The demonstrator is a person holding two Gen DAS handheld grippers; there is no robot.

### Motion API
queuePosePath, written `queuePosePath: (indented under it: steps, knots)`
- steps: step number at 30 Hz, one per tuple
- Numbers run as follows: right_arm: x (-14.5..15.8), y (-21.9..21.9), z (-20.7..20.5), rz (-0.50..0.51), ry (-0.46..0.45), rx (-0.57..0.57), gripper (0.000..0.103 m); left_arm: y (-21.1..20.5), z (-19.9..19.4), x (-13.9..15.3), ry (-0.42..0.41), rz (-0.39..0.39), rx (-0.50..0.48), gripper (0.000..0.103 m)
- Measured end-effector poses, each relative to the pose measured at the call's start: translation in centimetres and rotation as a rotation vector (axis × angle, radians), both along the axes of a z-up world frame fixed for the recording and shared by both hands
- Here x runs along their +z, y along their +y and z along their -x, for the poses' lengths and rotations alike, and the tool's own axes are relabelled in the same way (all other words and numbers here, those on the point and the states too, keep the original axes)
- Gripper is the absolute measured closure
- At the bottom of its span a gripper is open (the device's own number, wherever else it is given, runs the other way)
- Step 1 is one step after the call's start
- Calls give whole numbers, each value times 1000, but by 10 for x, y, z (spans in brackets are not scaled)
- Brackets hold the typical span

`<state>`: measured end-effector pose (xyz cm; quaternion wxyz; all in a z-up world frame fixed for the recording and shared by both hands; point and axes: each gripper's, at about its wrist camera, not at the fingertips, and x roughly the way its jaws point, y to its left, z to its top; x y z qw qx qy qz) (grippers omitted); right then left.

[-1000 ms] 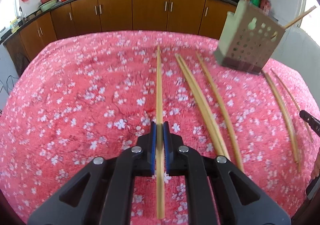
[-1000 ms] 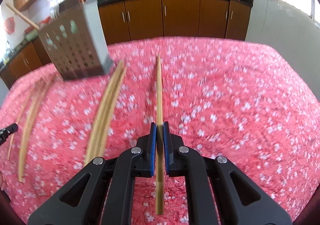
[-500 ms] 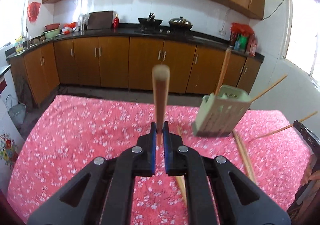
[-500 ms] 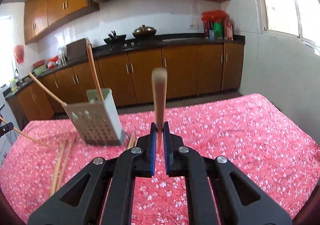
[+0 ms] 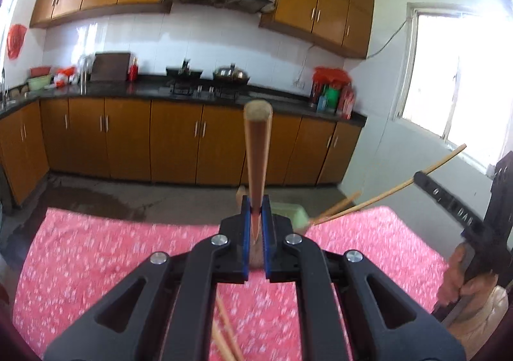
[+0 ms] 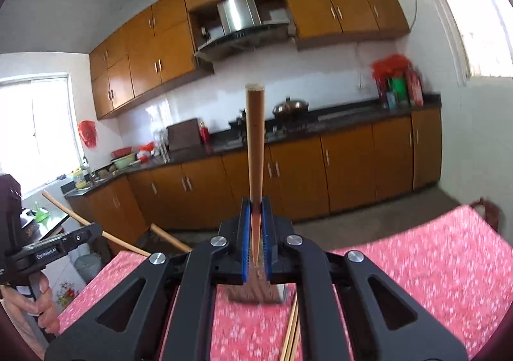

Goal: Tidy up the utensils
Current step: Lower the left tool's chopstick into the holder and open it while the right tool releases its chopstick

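My left gripper [image 5: 256, 232] is shut on a wooden chopstick [image 5: 257, 149] that points up at the camera, raised above the red floral table [image 5: 96, 252]. My right gripper [image 6: 256, 232] is shut on another chopstick [image 6: 255, 142], also held upright. The pale green utensil holder [image 5: 288, 213] is mostly hidden behind the left gripper; its dark base [image 6: 253, 292] shows under the right gripper. The right gripper with its chopstick [image 5: 384, 197] shows at the right of the left wrist view. The left gripper with its chopstick [image 6: 80, 221] shows at the left of the right wrist view.
Loose chopsticks lie on the cloth under the left gripper [image 5: 224, 338] and beside the holder [image 6: 290, 329]. Brown kitchen cabinets [image 5: 173, 142] and a black counter with pots stand beyond the table's far edge. A window [image 5: 455, 78] is at the right.
Both grippers lifted their chopsticks off the table and tilted them upright. Both moved in toward the holder, which is now mostly hidden behind the fingers.
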<state>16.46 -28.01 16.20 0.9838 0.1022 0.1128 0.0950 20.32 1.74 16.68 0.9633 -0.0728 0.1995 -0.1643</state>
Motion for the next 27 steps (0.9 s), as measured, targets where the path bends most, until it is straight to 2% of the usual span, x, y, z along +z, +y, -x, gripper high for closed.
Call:
queuePosePath:
  steps: [2,5,8,11,16,22,27]
  knots:
    - [1,9,-11,10,-11,-4,95,-8,-7,9,-35,0,3,95]
    - [-3,21,-25,53,2,-12,95,-31,-27,14,-55,-45,1,95]
    - [-17,32,-49,95,58,-18,95,-49,-54,5,-12,-86,-7,95]
    - [-28,35,-63,95,112,-19,95,-58,-75,-10,30,-108,-5,95]
    - [-37,38,-75,95,151,-20,95,-60,-100,-34,91,-107,3,95]
    - [-34,43,-72,93,145,-14,94,-59,-100,-34,82,-87,13,90]
    - [-18,40,-57,100,86,-19,93,-47,-80,-23,27,-67,19,82]
